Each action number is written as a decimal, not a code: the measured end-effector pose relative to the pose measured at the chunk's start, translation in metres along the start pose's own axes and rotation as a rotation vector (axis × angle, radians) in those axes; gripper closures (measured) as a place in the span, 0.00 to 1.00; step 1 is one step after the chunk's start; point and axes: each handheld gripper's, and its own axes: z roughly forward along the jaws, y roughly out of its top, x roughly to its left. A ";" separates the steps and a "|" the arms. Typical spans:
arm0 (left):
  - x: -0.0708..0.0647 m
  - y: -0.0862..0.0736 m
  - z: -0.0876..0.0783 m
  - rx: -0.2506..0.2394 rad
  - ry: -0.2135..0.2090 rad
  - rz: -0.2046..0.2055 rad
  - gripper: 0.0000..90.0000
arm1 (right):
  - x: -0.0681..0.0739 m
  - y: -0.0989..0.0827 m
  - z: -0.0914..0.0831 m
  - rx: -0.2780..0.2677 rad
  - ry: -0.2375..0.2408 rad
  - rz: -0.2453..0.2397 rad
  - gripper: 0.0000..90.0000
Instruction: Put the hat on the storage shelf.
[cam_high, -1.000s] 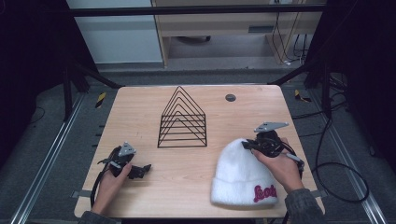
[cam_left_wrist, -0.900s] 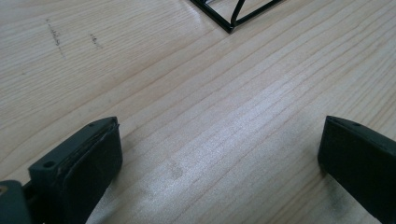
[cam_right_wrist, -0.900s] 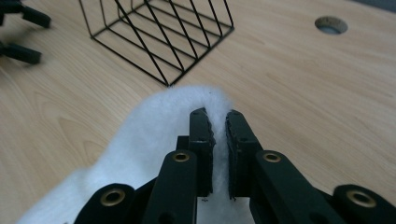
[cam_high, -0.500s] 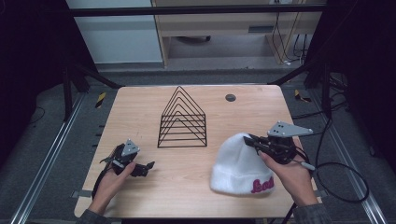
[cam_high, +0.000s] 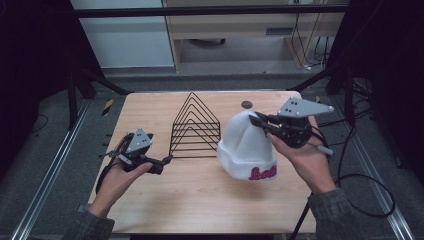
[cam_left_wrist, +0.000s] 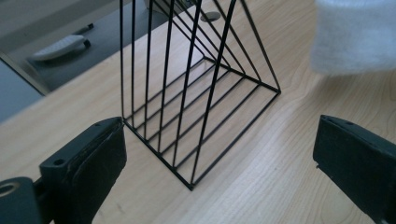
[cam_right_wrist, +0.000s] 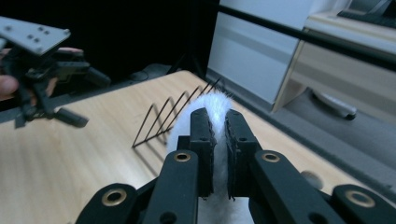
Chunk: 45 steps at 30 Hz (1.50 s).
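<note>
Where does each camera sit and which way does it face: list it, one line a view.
High view: above the person's side, facing forward and down at the table; forearms, both hands show.
Left gripper view: on the left gripper, facing the wire rack; open jaws show.
Right gripper view: on the right gripper, jaws shut on the white beanie.
All share rack and beanie.

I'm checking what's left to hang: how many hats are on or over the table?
1. The white beanie hangs from the right gripper, pinched at its crown, right of the black wire rack. I see no other hat.
</note>
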 end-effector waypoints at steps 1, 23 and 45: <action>0.000 0.005 -0.002 -0.008 -0.005 0.005 0.03 | -0.002 0.007 0.000 -0.009 -0.005 0.000 0.93; 0.019 0.059 -0.015 -0.111 -0.093 -0.038 0.08 | -0.010 0.119 0.021 -0.145 -0.052 -0.076 0.93; 0.041 0.075 0.006 -0.141 -0.168 -0.133 0.17 | -0.001 0.144 0.070 -0.169 0.006 -0.069 0.93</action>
